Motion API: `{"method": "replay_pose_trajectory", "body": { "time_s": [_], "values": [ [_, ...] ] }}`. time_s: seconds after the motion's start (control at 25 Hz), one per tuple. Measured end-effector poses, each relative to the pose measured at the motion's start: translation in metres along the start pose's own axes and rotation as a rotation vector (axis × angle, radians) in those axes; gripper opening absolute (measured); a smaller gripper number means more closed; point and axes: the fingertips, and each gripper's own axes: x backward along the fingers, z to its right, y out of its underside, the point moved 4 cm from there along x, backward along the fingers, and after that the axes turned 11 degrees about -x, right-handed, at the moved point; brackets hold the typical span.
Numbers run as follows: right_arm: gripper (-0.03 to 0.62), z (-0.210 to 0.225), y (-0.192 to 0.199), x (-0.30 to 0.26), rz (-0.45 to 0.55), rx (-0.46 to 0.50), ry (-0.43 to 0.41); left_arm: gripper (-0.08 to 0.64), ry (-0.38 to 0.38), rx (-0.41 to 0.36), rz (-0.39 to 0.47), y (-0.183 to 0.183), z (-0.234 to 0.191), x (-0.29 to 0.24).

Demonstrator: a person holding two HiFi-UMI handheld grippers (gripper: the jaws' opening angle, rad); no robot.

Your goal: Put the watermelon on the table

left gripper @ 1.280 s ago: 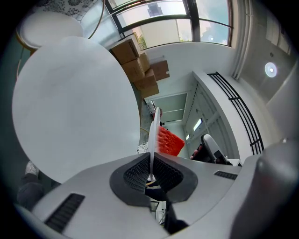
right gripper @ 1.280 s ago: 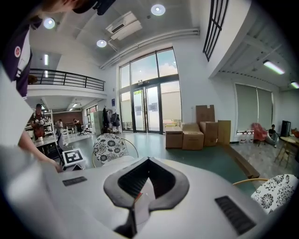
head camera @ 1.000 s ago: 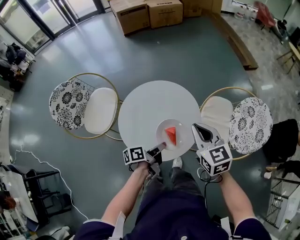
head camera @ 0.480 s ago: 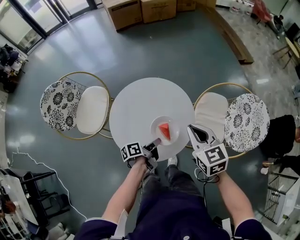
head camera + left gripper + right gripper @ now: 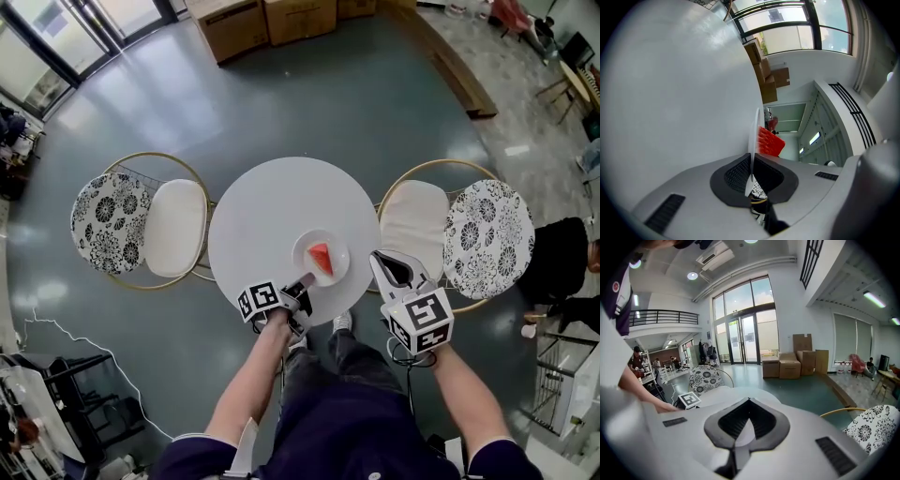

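Observation:
A red watermelon slice (image 5: 321, 257) lies on a small white plate (image 5: 332, 272) at the near right part of the round white table (image 5: 272, 211). My left gripper (image 5: 304, 282) is shut on the plate's near rim. In the left gripper view the plate (image 5: 753, 136) runs edge-on between the jaws, with the slice (image 5: 769, 142) just beyond and the table top (image 5: 670, 93) filling the left. Whether the plate rests on the table I cannot tell. My right gripper (image 5: 388, 266) hangs off the table's right edge, shut and empty; its tips (image 5: 749, 402) meet.
Two gold-framed chairs with white cushions and floral backs flank the table, one left (image 5: 178, 225) and one right (image 5: 417, 220). Cardboard boxes (image 5: 272, 21) stand on the floor at the far side. A person in black (image 5: 561, 267) sits at the right edge.
My left gripper has sunk toward the table top with the plate and slice still in it. The right gripper has dipped only a little beside the table.

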Motion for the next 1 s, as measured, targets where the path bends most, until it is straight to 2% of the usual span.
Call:
{"method": "replay_pose_trajectory", "body": {
  "time_s": [0.36, 0.52, 0.8, 1.0],
  "values": [
    [0.005, 0.003, 0.001, 0.004, 0.008, -0.019, 0.020, 0.015, -0.030, -0.003, -0.026, 0.000, -0.001, -0.006],
    [0.005, 0.002, 0.001, 0.005, 0.015, -0.030, 0.032, 0.015, -0.072, -0.013, -0.041, -0.002, -0.001, -0.008],
    [0.005, 0.003, 0.004, 0.013, 0.030, -0.049, 0.056, 0.018, -0.185, -0.108, -0.086, -0.005, 0.000, -0.011],
    [0.005, 0.002, 0.006, 0.019, 0.035, -0.059, 0.068, 0.049, -0.265, -0.191, -0.129, -0.003, 0.001, -0.013]
  ]
}}
